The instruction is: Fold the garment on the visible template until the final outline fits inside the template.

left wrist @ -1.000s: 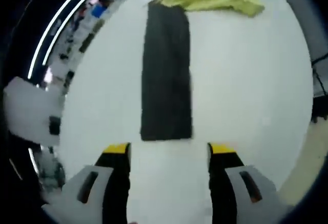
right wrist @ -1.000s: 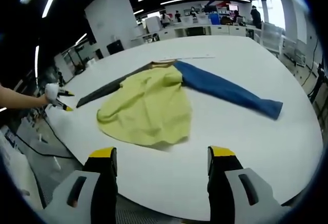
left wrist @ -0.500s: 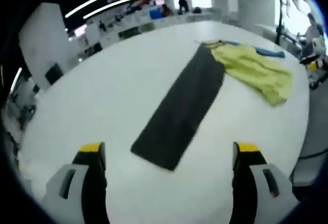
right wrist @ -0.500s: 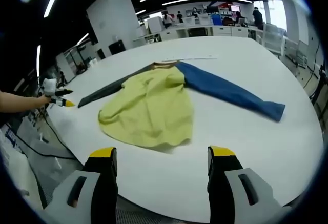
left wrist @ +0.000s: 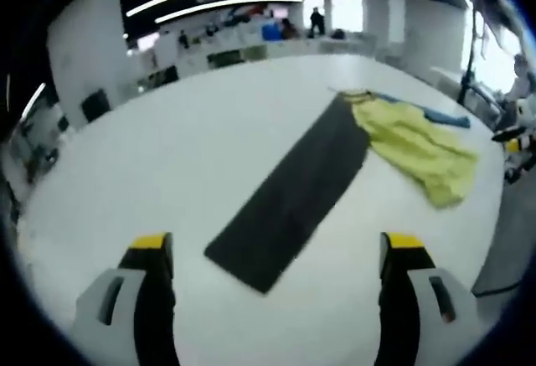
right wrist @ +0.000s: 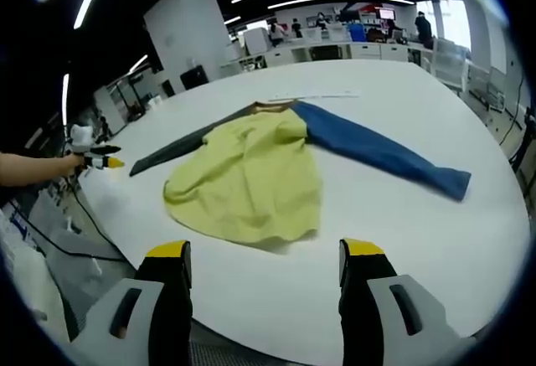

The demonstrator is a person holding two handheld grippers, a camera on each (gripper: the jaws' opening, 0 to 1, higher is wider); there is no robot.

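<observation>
In the left gripper view, the left tongs [left wrist: 272,253] hang over the near edge of a big white table [left wrist: 167,173], their two yellow-tipped arms wide apart with nothing between them. Ahead of them lies the garment [left wrist: 402,136]: its dark grey sleeve [left wrist: 293,198] runs flat and straight from near the table's close edge toward the far right, where it meets the yellow body of the shirt, which is bunched near the right-hand edge. A sliver of blue sleeve [left wrist: 440,117] shows just beyond the yellow cloth. At the right of this view the other tongs [left wrist: 519,136] show, past the table edge.

In the right gripper view, the right tongs [right wrist: 264,253] hover off the table's near edge, arms likewise spread and empty. The yellow body sits closest to that edge, rumpled (its hem curls under slightly). The blue sleeve stretches flat toward the right edge; the grey one reaches toward the left edge, where a person's hand [right wrist: 63,165] holds the left tongs just off the table.
</observation>
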